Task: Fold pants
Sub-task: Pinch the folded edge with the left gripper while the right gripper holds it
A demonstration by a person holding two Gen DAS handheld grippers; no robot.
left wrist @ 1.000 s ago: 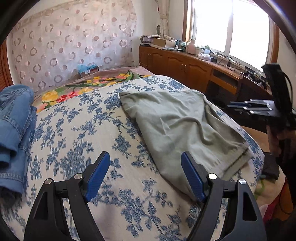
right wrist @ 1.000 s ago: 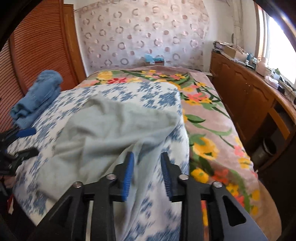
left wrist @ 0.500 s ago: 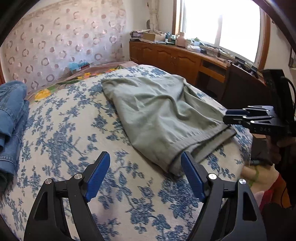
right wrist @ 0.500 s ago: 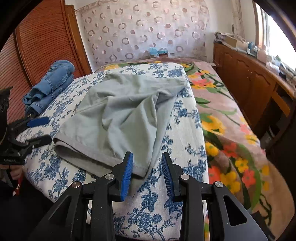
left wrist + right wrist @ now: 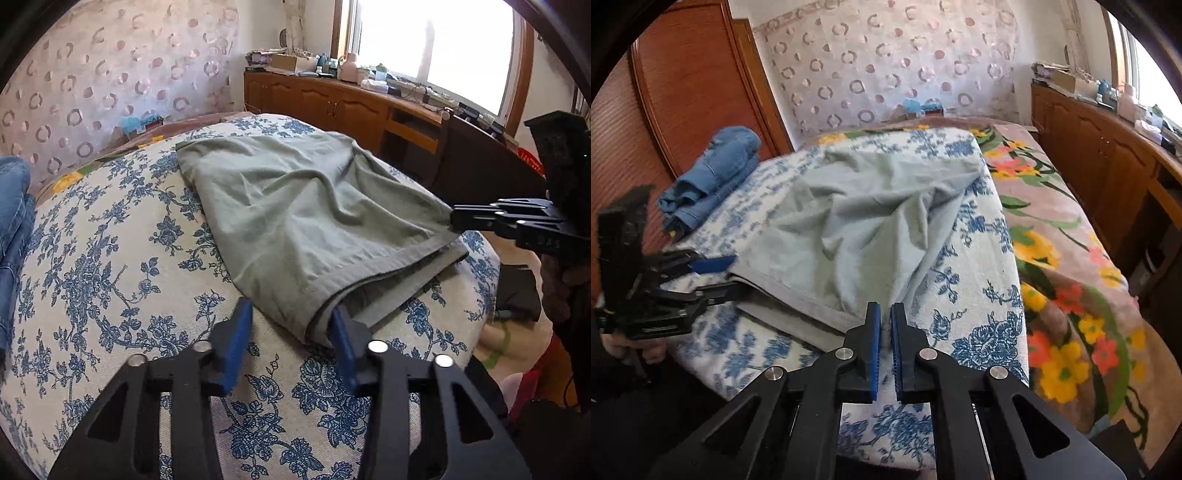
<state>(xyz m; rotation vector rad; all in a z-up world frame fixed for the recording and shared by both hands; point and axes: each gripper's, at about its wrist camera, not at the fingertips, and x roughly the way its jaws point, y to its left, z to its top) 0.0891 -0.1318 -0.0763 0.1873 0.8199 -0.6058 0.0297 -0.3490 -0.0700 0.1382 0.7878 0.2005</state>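
Observation:
Grey-green pants lie folded and rumpled on the blue-flowered bed cover, waistband end near the bed's front edge. My left gripper is open, its jaws astride the near waistband corner, one blue finger slipped into the fabric opening. My right gripper is shut on the other waistband corner of the pants. The right gripper also shows in the left wrist view, at the pants' right edge. The left gripper shows in the right wrist view, still parted.
Folded blue jeans lie at the bed's left side by the wooden wardrobe. A flowered blanket covers the bed's right part. A wooden cabinet with clutter runs under the window.
Both grippers have moved in to the waistband end. The right gripper has closed on its corner. The left jaws have narrowed around the other corner.

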